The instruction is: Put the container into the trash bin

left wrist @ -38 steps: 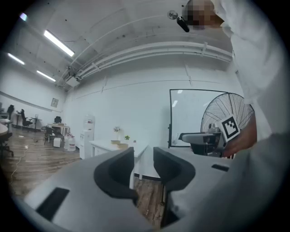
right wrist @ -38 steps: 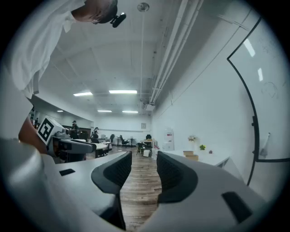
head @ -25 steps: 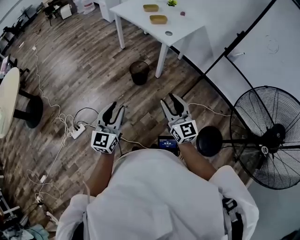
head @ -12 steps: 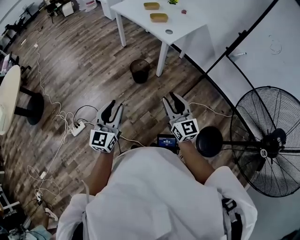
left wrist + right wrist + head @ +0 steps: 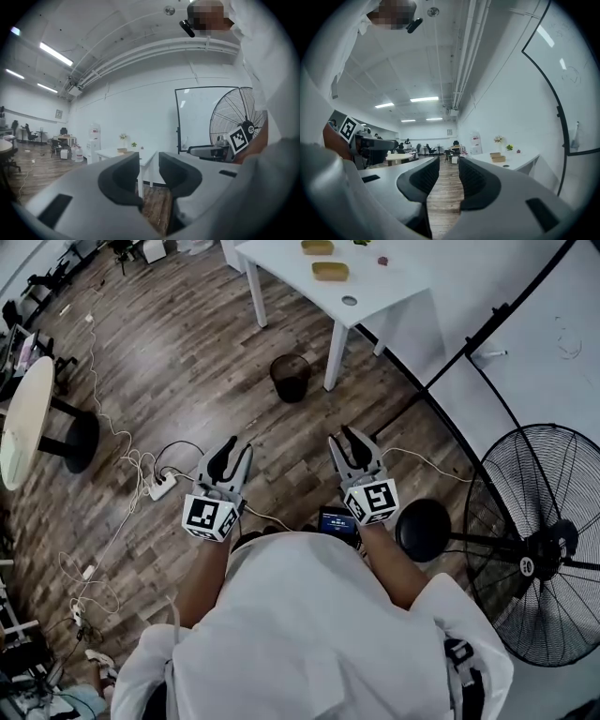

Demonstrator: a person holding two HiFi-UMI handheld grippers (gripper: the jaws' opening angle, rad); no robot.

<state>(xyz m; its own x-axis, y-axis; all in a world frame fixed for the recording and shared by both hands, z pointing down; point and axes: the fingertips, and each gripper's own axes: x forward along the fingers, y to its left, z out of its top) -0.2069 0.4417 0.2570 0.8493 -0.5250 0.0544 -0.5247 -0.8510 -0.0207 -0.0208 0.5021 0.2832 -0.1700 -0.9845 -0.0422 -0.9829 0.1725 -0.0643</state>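
Head view, looking steeply down: a brown wood-plank floor [image 5: 169,352] fills the room, with a person in a white coat [image 5: 309,634] at the bottom of the frame. A white board with a black frame [image 5: 544,381] stands at the right, and a large black round-caged pedestal fan [image 5: 544,549] is beside it. A white rectangular worktop [image 5: 394,287] on white legs sits at the top edge, well ahead of the person. A pale round table on a black base [image 5: 23,423] stands at the far left.

A black mesh trash bin [image 5: 292,377] stands on the floor just beside the worktop's near leg. The left gripper [image 5: 234,451] and the right gripper [image 5: 346,442] are held out level and side by side above the floor, well short of the bin. The left gripper view shows its jaws a narrow gap apart with nothing between them. The right gripper view shows its jaws closing, with a gap between them and only floor in it.

Two shallow tan containers [image 5: 330,271] lie on the worktop, apart from both grippers, with a small grey disc [image 5: 350,301] nearer the worktop's edge. A white power strip [image 5: 161,487] with tangled cables lies on the floor left of the left gripper.
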